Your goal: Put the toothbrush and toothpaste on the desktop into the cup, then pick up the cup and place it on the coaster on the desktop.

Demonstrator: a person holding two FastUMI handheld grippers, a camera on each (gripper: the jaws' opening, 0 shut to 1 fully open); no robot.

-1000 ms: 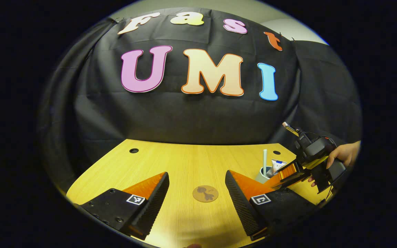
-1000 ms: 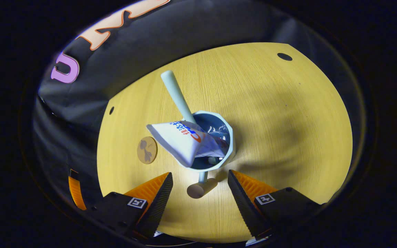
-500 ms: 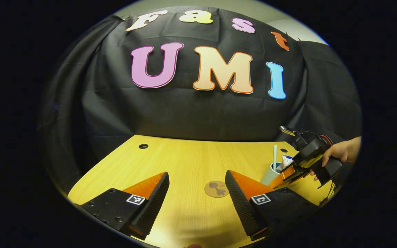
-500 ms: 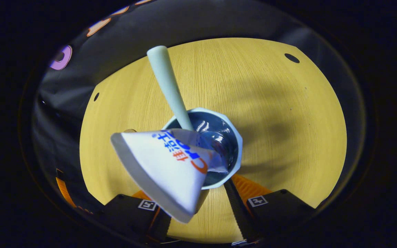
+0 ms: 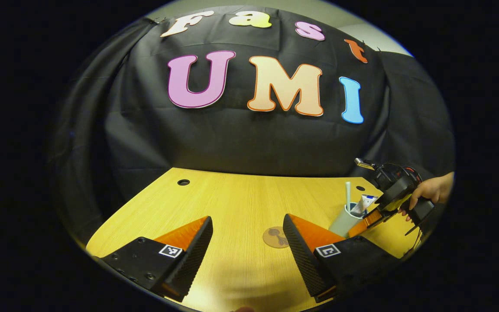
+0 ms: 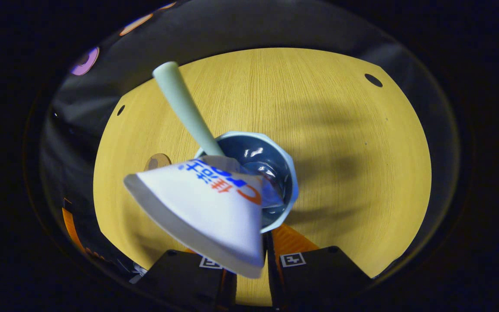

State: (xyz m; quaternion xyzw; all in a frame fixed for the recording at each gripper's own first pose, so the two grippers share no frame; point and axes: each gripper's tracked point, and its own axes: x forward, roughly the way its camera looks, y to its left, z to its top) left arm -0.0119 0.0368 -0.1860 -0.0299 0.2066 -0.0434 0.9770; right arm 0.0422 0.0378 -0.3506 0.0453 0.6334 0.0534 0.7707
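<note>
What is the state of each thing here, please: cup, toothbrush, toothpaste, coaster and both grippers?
cup: holds both items, not on the coaster.
toothbrush: in the cup, handle sticking up.
toothpaste: in the cup, flat end sticking out.
coaster: bare on the desk.
left gripper: open, holding nothing.
right gripper: fingers close together at the cup, seemingly gripping its handle, hidden by the toothpaste.

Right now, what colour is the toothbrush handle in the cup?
Pale mint green. The toothbrush handle sticks up out of the cup, clearest in the right gripper view.
</note>
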